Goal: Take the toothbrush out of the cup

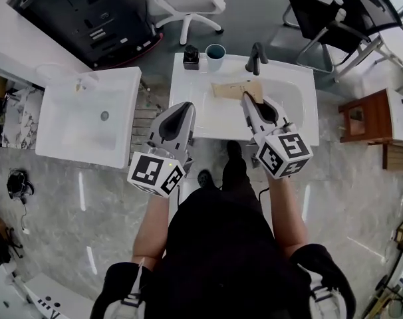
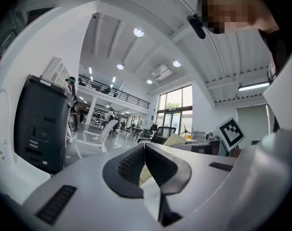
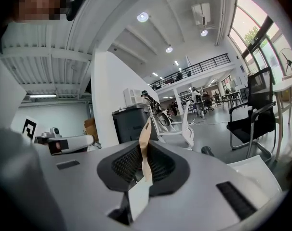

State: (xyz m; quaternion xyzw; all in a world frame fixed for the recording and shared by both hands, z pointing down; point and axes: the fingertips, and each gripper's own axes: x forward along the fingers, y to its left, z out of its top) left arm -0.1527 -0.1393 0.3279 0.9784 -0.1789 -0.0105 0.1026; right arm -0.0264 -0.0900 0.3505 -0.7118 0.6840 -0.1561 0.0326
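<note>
A teal cup (image 1: 215, 56) stands at the back rim of the white washbasin (image 1: 291, 105), beside a small black holder (image 1: 191, 57). No toothbrush shows in the cup. My right gripper (image 1: 247, 98) is over the basin, shut on a flat tan packet (image 1: 236, 88) that sticks out forward toward the cup. In the right gripper view the packet (image 3: 144, 134) stands edge-on, pinched between the ribbed pads, at the right gripper (image 3: 145, 148). My left gripper (image 1: 185, 109) hovers at the basin's front left edge. In its own view the left gripper (image 2: 146, 147) has its jaw tips together, holding nothing.
A black tap (image 1: 257, 57) rises behind the basin. A second white basin (image 1: 88, 118) lies to the left, with a black machine (image 1: 88, 12) behind it. A white chair (image 1: 188, 2), black chairs (image 1: 334, 12) and a wooden stand (image 1: 364, 118) ring the area.
</note>
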